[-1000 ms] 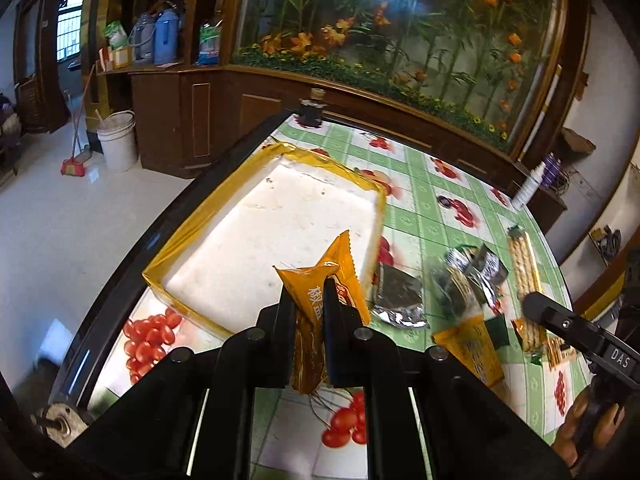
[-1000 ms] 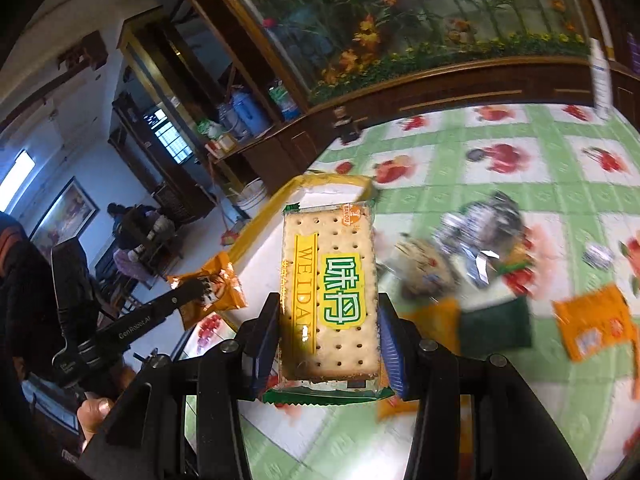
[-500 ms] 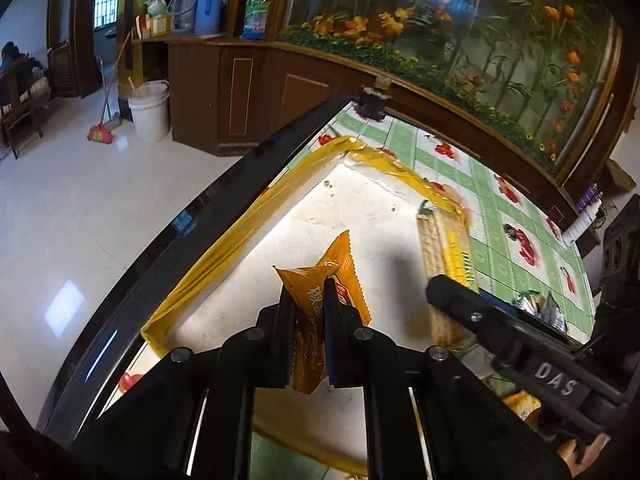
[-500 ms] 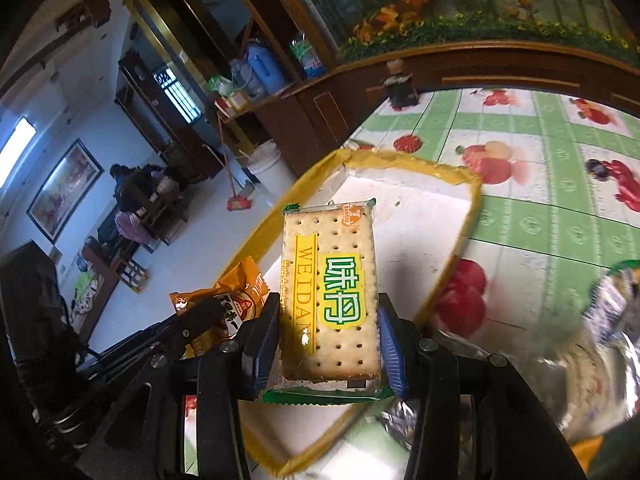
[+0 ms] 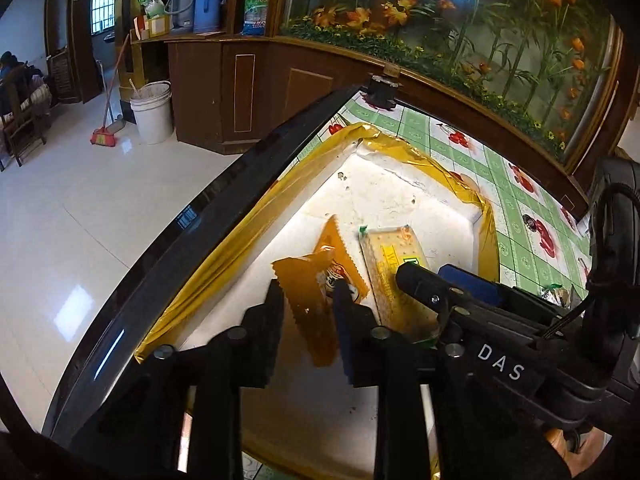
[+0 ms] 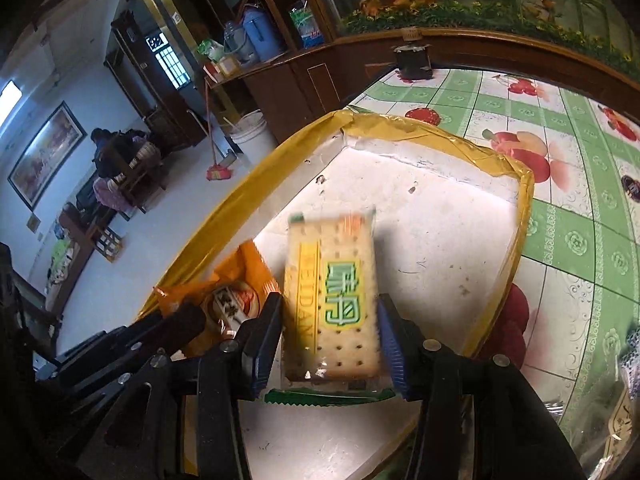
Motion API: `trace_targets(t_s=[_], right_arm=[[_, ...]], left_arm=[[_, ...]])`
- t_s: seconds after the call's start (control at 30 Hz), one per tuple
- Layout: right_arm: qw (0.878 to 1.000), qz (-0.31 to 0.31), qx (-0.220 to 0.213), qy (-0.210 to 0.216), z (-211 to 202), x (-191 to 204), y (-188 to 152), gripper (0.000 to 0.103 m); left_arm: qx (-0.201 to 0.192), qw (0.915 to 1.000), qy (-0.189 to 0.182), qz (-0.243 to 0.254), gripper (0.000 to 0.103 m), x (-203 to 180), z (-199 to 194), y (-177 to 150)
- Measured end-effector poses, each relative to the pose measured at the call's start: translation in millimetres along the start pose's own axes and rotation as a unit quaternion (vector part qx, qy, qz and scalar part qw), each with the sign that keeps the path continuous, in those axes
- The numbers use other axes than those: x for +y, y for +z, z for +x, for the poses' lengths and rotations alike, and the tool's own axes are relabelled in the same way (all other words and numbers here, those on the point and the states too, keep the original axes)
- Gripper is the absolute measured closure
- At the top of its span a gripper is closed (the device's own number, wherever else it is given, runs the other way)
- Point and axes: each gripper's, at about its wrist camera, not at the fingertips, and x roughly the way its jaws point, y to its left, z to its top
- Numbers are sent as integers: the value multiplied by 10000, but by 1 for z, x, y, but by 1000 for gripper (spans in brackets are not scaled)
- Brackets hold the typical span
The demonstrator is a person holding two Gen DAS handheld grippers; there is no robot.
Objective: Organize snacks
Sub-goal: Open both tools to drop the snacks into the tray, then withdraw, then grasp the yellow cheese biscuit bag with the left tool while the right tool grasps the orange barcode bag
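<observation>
Over the yellow-rimmed foam tray, your left gripper has just spread its jaws and let the orange snack packet drop inside, while your right gripper has just begun freeing the cracker pack, so both snacks look delivered.

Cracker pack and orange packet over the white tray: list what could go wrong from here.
1. The left gripper has just been opening; the orange packet hangs loose between its jaws and might land on the cracker pack.
2. The right gripper crowds the left one, so they could bump.
3. The tray sits near the table edge; a knock might shift it.
</observation>
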Motion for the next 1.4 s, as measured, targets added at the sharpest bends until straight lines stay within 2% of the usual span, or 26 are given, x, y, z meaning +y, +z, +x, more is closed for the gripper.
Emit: trace_targets(t_s=[0.1,0.13,0.2,0.23,0.3,0.43,0.5,0.57,0.67,0.73,0.87,1.07,1.4], right_arm=[[10000,-25,-25,-55,-13,7,-3,55],[10000,29,-68,-49,-21,4,-4,55],[9999,63,-145,-41,-32,2,-5,50],[9994,76,-313,-91,-51,-3,-8,47],[9988,121,-454,-169,-71,-7,-12,34],[9940,269,-940,-491,-137,-40,-38,34],[9917,310,-1045,-687,-155,-50,-51,34],[9862,545,-1209,-992,-186,-75,-72,33],[9787,941,-1364,-1213,-219,-108,-100,33],[9728,1142,-1406,-1444,-239,-128,-121,33],[9666,1360,-1408,-1655,-262,-145,-154,29],[9610,1626,-1363,-1772,-274,-150,-185,28],[9668,1533,-1247,-1620,-269,-140,-195,25]], left_arm=[[-117,9998,138,4,47,2,-7,0],[-154,9998,143,-17,43,3,-11,0],[-238,9997,112,3,43,3,-21,-1],[-270,9996,102,25,43,1,-24,-1],[-356,9993,77,92,43,-4,-34,-3],[-448,9987,-160,180,43,-19,-54,-9],[-471,9982,-264,271,40,-30,-61,-13],[-490,9974,-380,371,40,-41,-68,-19],[-438,9956,-575,596,39,-65,-76,-33],[-393,9942,-667,751,30,-80,-81,-43],[-191,9913,-883,963,29,-103,-81,-62],[17,9896,-907,1113,29,-121,-76,-78],[186,9889,-959,1122,29,-131,-69,-81]])
